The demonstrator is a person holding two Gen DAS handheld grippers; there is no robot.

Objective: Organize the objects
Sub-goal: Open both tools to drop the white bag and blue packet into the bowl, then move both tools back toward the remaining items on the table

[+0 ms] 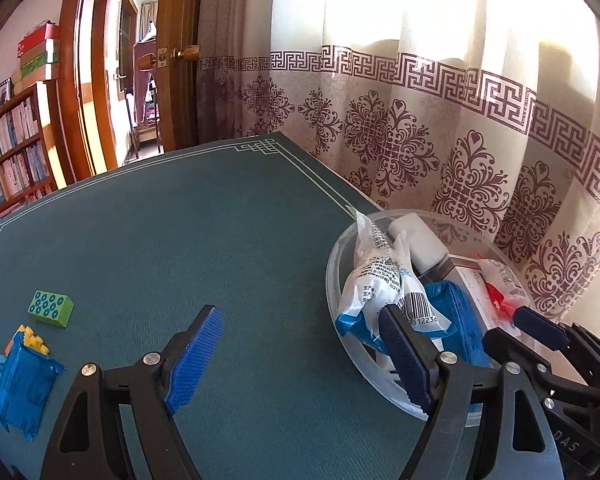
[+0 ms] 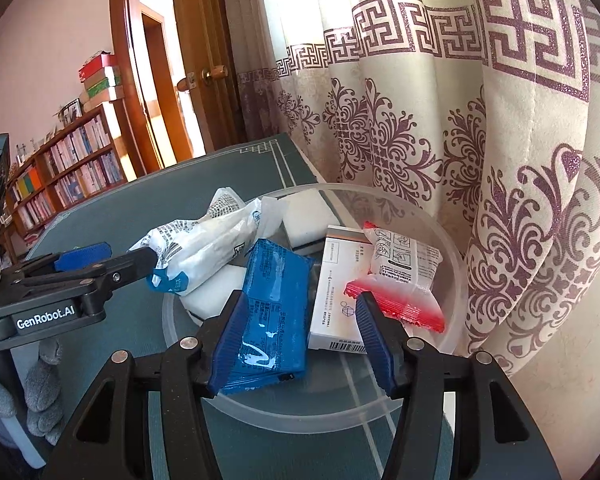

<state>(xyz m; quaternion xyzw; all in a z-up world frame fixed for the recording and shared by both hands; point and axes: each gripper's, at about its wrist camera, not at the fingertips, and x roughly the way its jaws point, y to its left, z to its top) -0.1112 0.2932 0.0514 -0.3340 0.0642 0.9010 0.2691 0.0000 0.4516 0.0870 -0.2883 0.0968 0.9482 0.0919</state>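
Note:
A clear round bowl (image 2: 452, 248) stands at the table's right edge by the curtain and also shows in the left wrist view (image 1: 340, 248). It holds a white-and-blue wrapped pack (image 2: 204, 240), a blue packet (image 2: 276, 292), a white box (image 2: 336, 280), a red-and-white packet (image 2: 404, 268) and white blocks. My right gripper (image 2: 298, 344) is open just above the bowl's near rim, over the blue packet. My left gripper (image 1: 300, 356) is open, its right finger beside the bowl's left rim, touching the white-and-blue pack (image 1: 376, 284). On the table at far left lie a green brick (image 1: 51, 307) and a second blue packet (image 1: 24, 384).
The teal table mat (image 1: 180, 240) stretches left of the bowl. A patterned curtain (image 1: 440, 140) hangs right behind the bowl. A wooden door (image 1: 176, 60) and a bookshelf (image 1: 12, 152) stand beyond the table. A gloved hand (image 2: 40, 392) holds the left gripper.

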